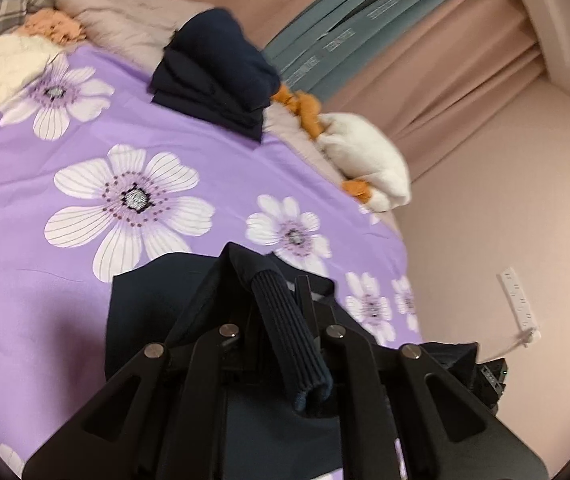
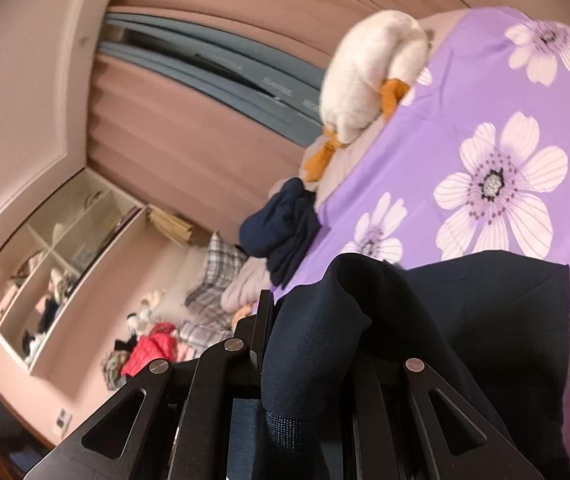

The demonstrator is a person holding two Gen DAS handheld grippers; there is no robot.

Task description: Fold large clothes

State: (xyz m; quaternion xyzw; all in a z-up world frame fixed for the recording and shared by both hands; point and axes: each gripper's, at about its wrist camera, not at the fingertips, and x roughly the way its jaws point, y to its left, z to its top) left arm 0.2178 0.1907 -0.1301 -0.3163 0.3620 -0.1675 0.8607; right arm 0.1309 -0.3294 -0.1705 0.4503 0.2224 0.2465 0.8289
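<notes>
Both grippers pinch one dark navy garment [image 1: 145, 312] low over the near part of the bed. The left gripper [image 1: 285, 292] is pressed together on the sleeve [image 1: 285, 320], whose ribbed cuff hangs back between its arms. The right gripper [image 2: 305, 300] is clamped on a thick fold of the same garment [image 2: 485, 320], which drapes over one finger and hides it. The garment's body lies on the purple flowered bedspread [image 1: 85, 220]. Further up the bed sits a folded navy pile [image 1: 213, 76]. A white stuffed duck [image 1: 369, 160] lies at the bed's edge.
</notes>
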